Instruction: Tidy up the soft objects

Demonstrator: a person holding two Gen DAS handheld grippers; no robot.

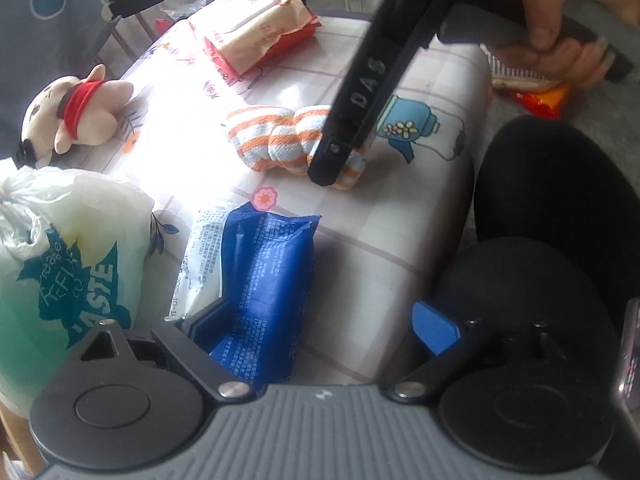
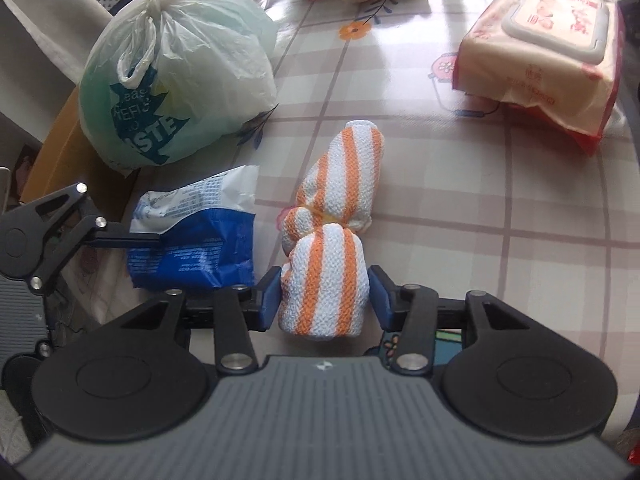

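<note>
Orange-and-white striped rolled towel (image 2: 324, 280): lies on the checked-cloth bench (image 2: 480, 208), between the right hand-held gripper's (image 2: 325, 300) part-open jaws, apparently ungripped. Left hand-held gripper (image 1: 320, 328): wide open around the blue-and-white plastic pack (image 1: 260, 280). Sorting judged barely begun; items remain scattered.

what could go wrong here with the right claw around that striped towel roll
1. The right claw brackets only the near end of the striped towel roll; its right pad shows a gap, so a lift now may slip or leave the far half sagging.
2. The blue tissue pack lies right beside the left pad and could get pinched or dragged along.
3. The left claw hangs open nearby over that pack, so the two tools could bump.
</note>
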